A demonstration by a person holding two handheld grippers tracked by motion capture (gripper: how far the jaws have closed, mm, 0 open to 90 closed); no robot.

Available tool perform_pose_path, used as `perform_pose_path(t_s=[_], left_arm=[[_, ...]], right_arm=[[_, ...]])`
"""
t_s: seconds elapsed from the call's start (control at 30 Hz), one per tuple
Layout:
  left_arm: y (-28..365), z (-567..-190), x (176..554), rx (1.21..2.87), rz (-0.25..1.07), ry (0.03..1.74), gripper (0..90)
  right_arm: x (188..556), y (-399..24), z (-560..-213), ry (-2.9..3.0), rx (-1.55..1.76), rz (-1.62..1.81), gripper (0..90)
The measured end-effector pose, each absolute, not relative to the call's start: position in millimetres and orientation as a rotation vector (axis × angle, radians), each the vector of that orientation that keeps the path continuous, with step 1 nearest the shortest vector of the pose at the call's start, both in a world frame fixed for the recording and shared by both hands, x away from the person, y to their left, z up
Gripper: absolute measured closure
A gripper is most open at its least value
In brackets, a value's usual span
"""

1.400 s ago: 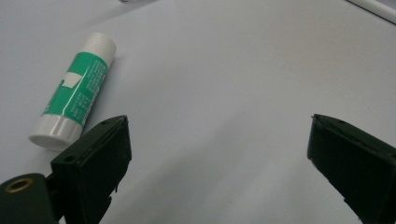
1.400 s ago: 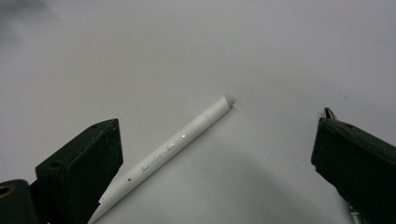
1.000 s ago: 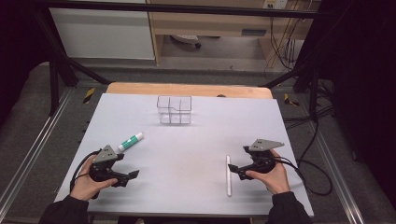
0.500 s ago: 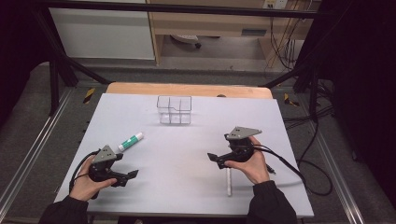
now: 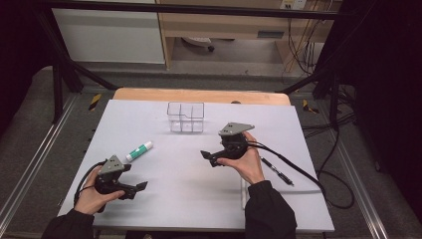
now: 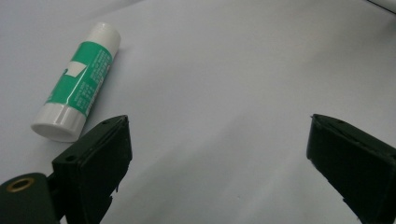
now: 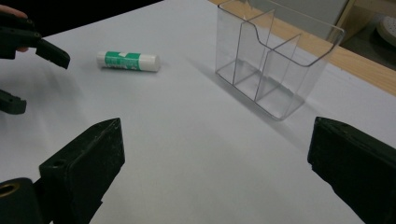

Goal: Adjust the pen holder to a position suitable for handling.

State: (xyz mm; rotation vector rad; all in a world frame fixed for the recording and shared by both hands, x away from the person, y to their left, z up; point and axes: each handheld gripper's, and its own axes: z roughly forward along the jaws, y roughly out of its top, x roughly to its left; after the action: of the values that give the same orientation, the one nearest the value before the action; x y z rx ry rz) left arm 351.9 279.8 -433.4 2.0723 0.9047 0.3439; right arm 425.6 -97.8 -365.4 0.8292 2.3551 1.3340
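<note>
Pen [image 5: 275, 170] lies beside right claw [image 5: 208, 157], organizer [image 5: 186, 117] ahead.

The glue stick [image 6: 77, 100], lying just beside the left gripper [image 6: 219, 158], carries small white print on its green label, too blurred to read.

Even overhead light keeps the white desk [image 5: 164, 124] bright with soft shadows, the surroundings dark, and the near black fingers [image 6: 100, 158] slightly blurred.
</note>
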Motion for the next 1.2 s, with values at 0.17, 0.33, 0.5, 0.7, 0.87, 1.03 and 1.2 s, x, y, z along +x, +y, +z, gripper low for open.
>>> perform_pose_path(t_s=[0.17,0.33,0.5,0.7,0.87,1.03,1.2], left_arm=[[279,-434,352,2.076,0.342,0.903,6.6],[279,-435,352,2.08,0.34,0.903,6.6],[279,-435,352,2.079,0.338,0.904,6.6],[280,-436,352,2.079,0.338,0.906,6.6],[279,-437,352,2.079,0.333,0.905,6.6],[280,-437,352,2.079,0.332,0.906,6.8],[279,-439,353,2.08,0.329,0.906,6.8]], right_arm=[[435,-84,-361,2.366,0.812,1.32,4.7],[447,-73,-358,2.37,0.788,1.305,5.2],[461,-64,-360,2.377,0.788,1.288,5.8],[478,-56,-365,2.38,0.777,1.27,7.5],[489,-53,-368,2.375,0.766,1.257,9.9],[503,-44,-369,2.365,0.746,1.283,16.3],[513,-43,-375,2.378,0.737,1.279,22.0]])
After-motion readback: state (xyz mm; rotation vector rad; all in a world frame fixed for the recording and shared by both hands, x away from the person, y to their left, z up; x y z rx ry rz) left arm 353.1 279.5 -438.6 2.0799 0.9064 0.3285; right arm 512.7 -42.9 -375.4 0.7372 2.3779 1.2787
